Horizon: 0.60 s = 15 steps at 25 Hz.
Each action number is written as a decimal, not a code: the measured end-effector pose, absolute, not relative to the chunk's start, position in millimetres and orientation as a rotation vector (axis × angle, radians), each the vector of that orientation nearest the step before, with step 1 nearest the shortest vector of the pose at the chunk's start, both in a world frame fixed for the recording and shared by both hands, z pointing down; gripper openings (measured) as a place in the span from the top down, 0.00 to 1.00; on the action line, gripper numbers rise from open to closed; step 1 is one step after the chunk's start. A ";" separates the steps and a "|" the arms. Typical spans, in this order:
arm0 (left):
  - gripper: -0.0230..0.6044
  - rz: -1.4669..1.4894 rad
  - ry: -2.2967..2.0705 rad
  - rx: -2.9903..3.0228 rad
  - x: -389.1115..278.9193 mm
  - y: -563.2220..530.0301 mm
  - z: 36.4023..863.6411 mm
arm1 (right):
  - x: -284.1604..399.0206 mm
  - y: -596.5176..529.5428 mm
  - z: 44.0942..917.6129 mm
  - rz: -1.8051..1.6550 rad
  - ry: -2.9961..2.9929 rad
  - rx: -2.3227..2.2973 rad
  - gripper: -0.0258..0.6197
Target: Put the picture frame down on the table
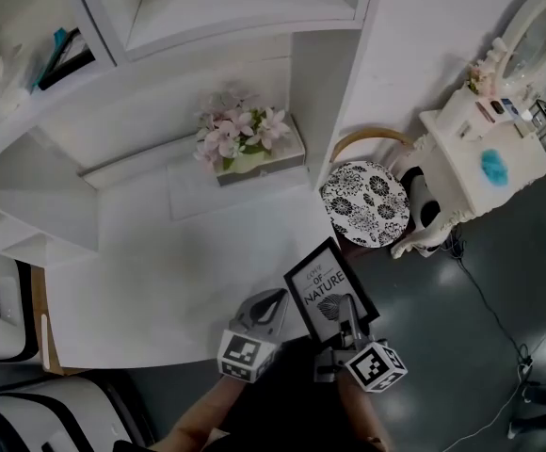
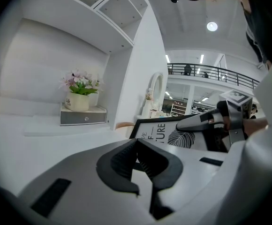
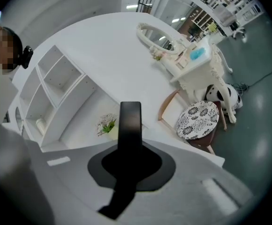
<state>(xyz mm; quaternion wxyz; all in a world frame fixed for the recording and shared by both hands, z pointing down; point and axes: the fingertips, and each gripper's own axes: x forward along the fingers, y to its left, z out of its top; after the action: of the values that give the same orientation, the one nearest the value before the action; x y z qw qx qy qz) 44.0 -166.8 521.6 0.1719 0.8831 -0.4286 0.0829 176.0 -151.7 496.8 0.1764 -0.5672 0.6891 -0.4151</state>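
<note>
The picture frame [image 1: 328,292] is black, with a white print and a leaf drawing. It hangs tilted over the front right corner of the white table [image 1: 151,271]. My right gripper [image 1: 346,309] is shut on its lower edge. In the right gripper view the frame [image 3: 130,118] shows edge-on as a black bar between the jaws [image 3: 129,159]. My left gripper [image 1: 275,301] is just left of the frame, above the table edge. Its jaws [image 2: 136,150] are shut with nothing between them. The left gripper view shows the frame [image 2: 169,134] to its right, with the right gripper [image 2: 206,121] clamped on it.
A pot of pink flowers [image 1: 243,137] stands on a small grey drawer box at the back of the table, under white shelves [image 1: 28,186]. Right of the table are a stool with a patterned seat [image 1: 365,203] and a white vanity with a mirror [image 1: 485,153].
</note>
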 end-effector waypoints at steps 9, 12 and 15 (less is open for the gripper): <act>0.94 0.272 -1.168 2.511 61.4 -168.6 533.2 | 195.1 -164.1 516.5 -1.287 1.748 -1.469 0.94; 0.94 0.290 -1.152 2.510 66.0 -167.4 537.8 | 198.1 -168.7 519.7 -1.292 1.720 -1.442 0.94; 0.94 0.305 -1.145 2.507 68.3 -168.2 541.9 | 200.5 -170.4 528.6 -1.327 1.679 -1.439 0.94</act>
<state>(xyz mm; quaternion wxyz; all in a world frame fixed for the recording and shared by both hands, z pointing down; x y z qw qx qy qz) 68.3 -168.2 541.9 0.1831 0.8888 -0.4059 0.1080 200.5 -170.4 528.6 0.2778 -0.5359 0.6256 -0.4943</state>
